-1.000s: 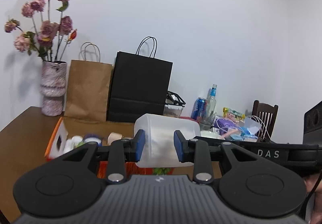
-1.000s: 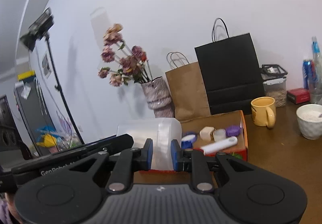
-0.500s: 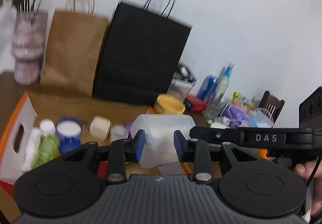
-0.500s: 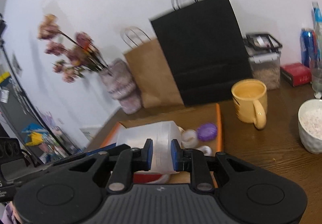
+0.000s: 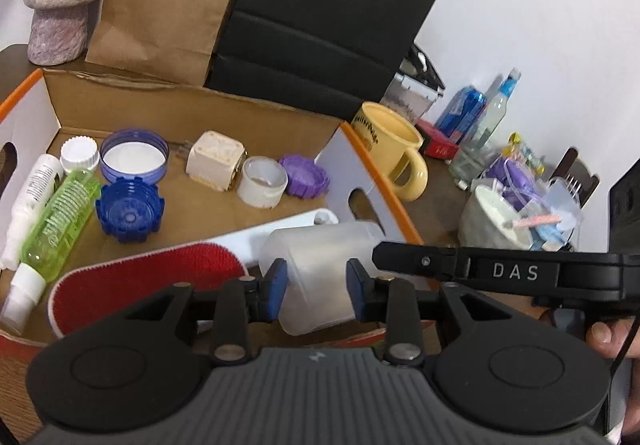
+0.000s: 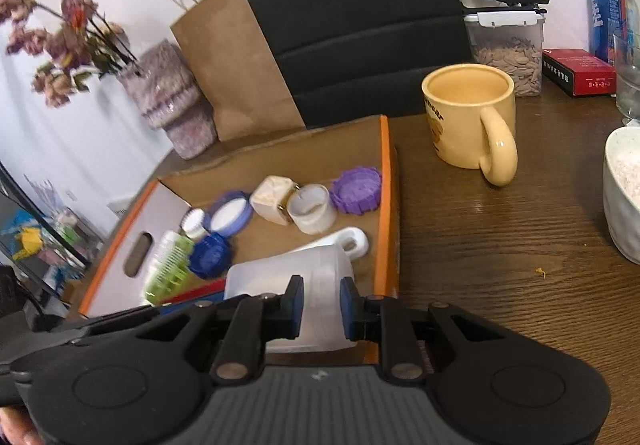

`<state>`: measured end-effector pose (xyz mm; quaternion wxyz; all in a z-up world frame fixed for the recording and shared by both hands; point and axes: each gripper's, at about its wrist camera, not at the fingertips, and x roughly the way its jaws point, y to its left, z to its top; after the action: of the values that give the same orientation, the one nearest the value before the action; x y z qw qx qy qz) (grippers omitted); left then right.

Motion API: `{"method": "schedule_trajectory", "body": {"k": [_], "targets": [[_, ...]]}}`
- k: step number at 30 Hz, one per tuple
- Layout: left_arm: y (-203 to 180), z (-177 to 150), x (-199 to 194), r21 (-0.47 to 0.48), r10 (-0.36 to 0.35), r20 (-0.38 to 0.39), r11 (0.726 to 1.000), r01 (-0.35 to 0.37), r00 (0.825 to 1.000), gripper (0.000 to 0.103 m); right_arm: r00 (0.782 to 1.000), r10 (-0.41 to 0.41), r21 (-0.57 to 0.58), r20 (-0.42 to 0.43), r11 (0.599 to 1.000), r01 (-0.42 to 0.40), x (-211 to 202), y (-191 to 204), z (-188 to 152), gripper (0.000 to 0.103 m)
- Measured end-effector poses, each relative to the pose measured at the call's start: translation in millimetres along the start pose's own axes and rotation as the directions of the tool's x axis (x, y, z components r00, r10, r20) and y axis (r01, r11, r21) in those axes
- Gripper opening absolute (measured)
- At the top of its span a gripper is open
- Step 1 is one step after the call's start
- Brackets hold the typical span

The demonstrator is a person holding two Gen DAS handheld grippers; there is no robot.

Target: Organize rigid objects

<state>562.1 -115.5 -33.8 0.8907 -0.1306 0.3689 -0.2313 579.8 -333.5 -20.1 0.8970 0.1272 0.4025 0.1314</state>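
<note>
cardboard box is brown inside with orange edges, the jug is cloudy white, brush red, spray bottle lime green, two caps blue, one purple, mug pale yellow, table dark woodgrain

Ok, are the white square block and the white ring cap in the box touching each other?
Touching. In the right wrist view the white square block and the white ring cap press together with no gap; the left wrist view agrees.

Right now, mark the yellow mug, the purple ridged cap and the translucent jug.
yellow mug (image 6: 466, 117), right wrist view, on its outer side wall below the rim.
purple ridged cap (image 6: 358, 189), right wrist view, on its top face.
translucent jug (image 5: 316, 265), left wrist view, on its body between the pads.
</note>
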Motion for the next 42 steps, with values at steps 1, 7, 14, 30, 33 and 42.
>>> {"method": "schedule_trajectory", "body": {"k": [1, 7, 14, 30, 33, 42], "targets": [[-2, -1, 2, 0.009, 0.004, 0.000, 1.000, -0.004, 1.000, 0.038, 1.000, -0.010, -0.011, -0.001, 1.000, 0.010, 0, 2, 0, 0.021], [-6, -4, 6, 0.035, 0.052, -0.017, 0.998, -0.051, 0.999, 0.047, 0.997, -0.072, -0.085, -0.031, 0.994, 0.069, 4, 13, 4, 0.019], [-13, 4, -12, 0.098, 0.129, -0.034, 0.987, -0.125, 0.991, 0.066, 0.989, -0.129, -0.162, -0.066, 0.980, 0.117, 4, 30, 10, 0.037], [-10, 10, -125, 0.149, 0.304, 0.117, 0.936, -0.319, 0.945, 0.078, 0.990, -0.131, -0.225, 0.058, 0.964, 0.141, -88, 74, 2, 0.062], [-10, 8, -151, 0.144, 0.322, 0.160, 0.928, -0.345, 0.933, 0.078, 0.987, -0.130, -0.235, 0.094, 0.960, 0.149, -108, 83, -4, 0.064], [-22, -5, -203, 0.151, 0.348, 0.230, 0.910, -0.386, 0.909, 0.079, 0.985, -0.110, -0.241, 0.136, 0.960, 0.140, -140, 102, -25, 0.068]]}}
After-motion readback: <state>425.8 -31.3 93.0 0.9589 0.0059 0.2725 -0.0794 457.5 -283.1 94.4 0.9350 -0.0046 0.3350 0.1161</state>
